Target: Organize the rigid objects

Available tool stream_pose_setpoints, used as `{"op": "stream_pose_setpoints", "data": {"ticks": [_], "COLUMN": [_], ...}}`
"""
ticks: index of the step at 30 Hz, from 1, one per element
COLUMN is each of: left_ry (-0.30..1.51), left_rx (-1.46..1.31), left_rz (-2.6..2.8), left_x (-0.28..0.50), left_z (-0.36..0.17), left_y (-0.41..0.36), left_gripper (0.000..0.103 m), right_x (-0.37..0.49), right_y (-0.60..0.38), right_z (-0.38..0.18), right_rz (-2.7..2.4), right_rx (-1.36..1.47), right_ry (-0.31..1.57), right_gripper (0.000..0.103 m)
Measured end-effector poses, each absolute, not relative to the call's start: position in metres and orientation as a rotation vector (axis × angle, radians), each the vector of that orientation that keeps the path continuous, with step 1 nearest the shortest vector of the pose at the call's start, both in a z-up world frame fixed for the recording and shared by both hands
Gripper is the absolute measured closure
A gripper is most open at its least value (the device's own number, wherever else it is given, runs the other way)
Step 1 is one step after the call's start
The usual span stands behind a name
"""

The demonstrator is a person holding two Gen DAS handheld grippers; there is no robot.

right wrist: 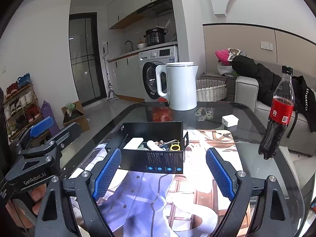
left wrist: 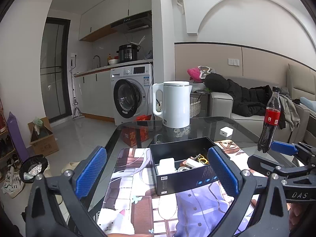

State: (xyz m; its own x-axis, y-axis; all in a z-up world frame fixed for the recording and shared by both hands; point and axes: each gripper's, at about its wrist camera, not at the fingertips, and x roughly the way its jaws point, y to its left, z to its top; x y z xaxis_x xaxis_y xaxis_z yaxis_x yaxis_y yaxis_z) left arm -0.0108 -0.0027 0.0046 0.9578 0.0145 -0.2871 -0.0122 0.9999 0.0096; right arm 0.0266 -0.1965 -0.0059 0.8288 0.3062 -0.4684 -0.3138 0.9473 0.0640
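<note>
Both the left tongs [left wrist: 158, 172] and right tongs [right wrist: 164, 174] gape empty before the black box [right wrist: 154, 148], whose long axis runs crosswise, the right slightly nearer.

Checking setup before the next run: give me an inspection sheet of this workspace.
Surface: glass table with a printed mat.
Job's things: open black box on the mat, holding small items; white charger cube loose on the glass.
Clutter: white kettle, cola bottle standing upright.
Grippers: left gripper open, box between its fingers, untouched; right gripper open, empty, short of the box.
Cables: nothing seen on the table.
Surroundings: washing machine, sofa with clothes, shoe rack, cardboard box.
</note>
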Motion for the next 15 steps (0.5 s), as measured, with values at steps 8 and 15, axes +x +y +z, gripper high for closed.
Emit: {"op": "stream_pose_setpoints", "data": {"ticks": [8, 15], "left_ry": [0.284, 0.285], "left_rx": [0.012, 0.014], "left_rz": [0.015, 0.017], "left_x": [-0.0135, -0.0136], "left_z": [0.0050, 0.0047], "left_y": [-0.0052, -0.0055], "left_gripper": [0.000, 0.000], "right_x": [0.0261, 0.0259], "right_y": [-0.1952, -0.1951], "right_z": [-0.0064, -0.0066], "right_rz": [0.330, 0.332], "right_rx": [-0.022, -0.022], "right_ry": [0.488, 0.489], "right_gripper": [0.014, 0.014]}}
